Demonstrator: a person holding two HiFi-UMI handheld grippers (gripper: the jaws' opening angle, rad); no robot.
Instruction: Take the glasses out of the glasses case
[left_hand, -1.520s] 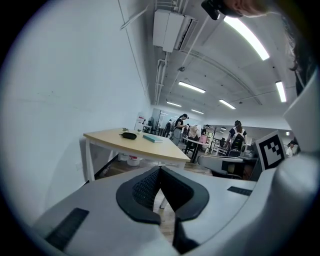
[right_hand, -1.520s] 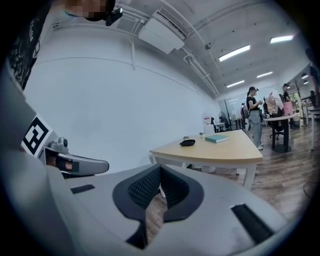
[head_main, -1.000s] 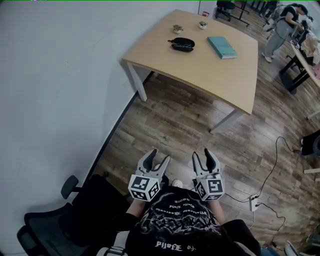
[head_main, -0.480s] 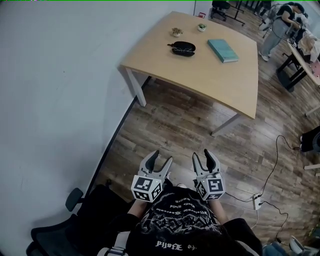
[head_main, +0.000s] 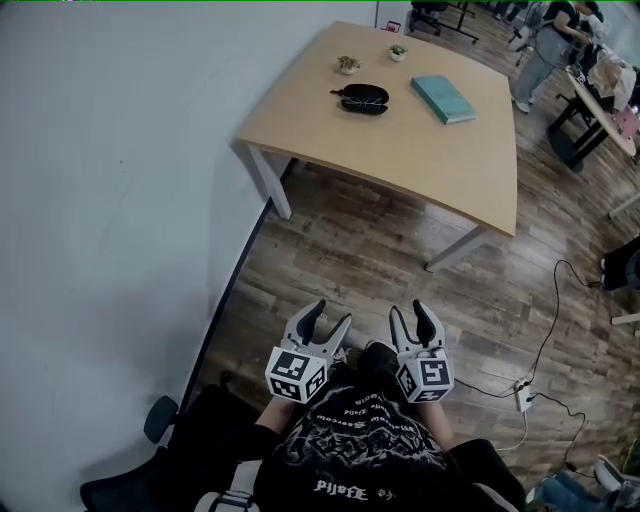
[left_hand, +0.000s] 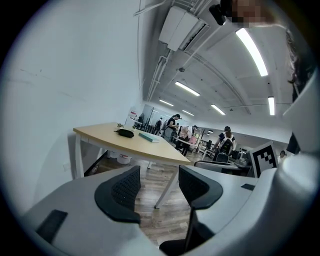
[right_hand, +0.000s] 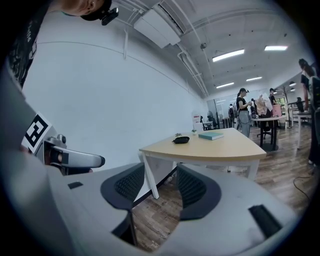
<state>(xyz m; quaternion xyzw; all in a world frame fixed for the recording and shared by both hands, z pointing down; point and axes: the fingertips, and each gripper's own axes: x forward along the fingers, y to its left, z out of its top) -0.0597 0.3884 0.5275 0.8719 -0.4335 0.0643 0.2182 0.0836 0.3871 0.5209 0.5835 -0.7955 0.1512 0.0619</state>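
Observation:
A black glasses case (head_main: 362, 99) lies open on the far part of a light wooden table (head_main: 420, 150), with glasses inside it. The same case shows small and distant in the left gripper view (left_hand: 124, 133) and the right gripper view (right_hand: 181, 140). My left gripper (head_main: 329, 321) and right gripper (head_main: 411, 316) are held close to my chest, over the wooden floor, well short of the table. Both stand open with nothing between the jaws.
On the table also lie a teal book (head_main: 444, 98) and two small potted plants (head_main: 348, 64). A white wall runs along the left. A black office chair (head_main: 130, 470) is behind me on the left. Cables and a power strip (head_main: 522, 396) lie on the floor at right. People stand far off.
The table has shifted slightly in the head view as I moved forward. Both grippers stay open in front of my chest.

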